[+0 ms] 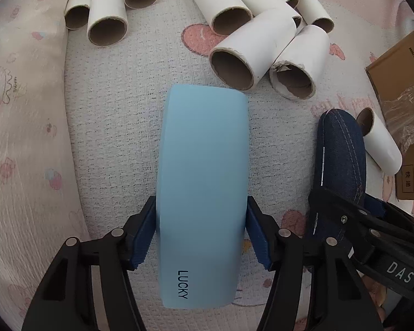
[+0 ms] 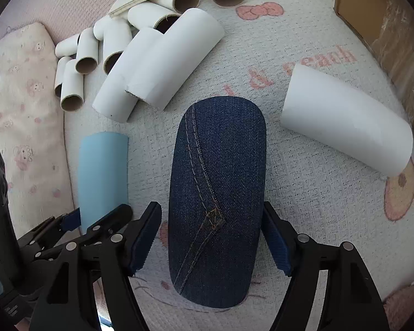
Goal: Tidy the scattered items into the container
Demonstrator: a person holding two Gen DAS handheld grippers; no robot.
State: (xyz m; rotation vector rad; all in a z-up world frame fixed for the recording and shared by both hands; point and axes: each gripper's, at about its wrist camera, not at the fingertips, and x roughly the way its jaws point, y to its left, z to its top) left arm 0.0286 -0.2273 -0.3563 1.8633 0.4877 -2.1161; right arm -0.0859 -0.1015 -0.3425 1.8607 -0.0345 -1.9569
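Evidently I am only starting: nothing I can see is lying in the brown cardboard box [image 1: 400, 88] at the far right edge, though its inside is mostly out of view. Nearest, my left gripper [image 1: 201, 231] is straddling the pale blue, smooth-shelled glasses case printed LUCKY [image 1: 201, 193], its blue pads right at the case's sides; whether they are pressing I cannot tell, and the case is looking to be lying on the white textured bedcover with pink cartoon prints [image 1: 110, 138]. Just beside it, my right gripper [image 2: 212, 242] is bracketing the dark denim-covered glasses case with orange stitching [image 2: 218, 193], jaws released, a clear gap showing at each pad. Beyond, one white cardboard tube [image 2: 345, 132] is lying alone near the box. Farther off, a heap of white cardboard tubes with brown insides [image 1: 234, 27] is waiting, scattered and overlapping, some ends torn. All of that is remaining.
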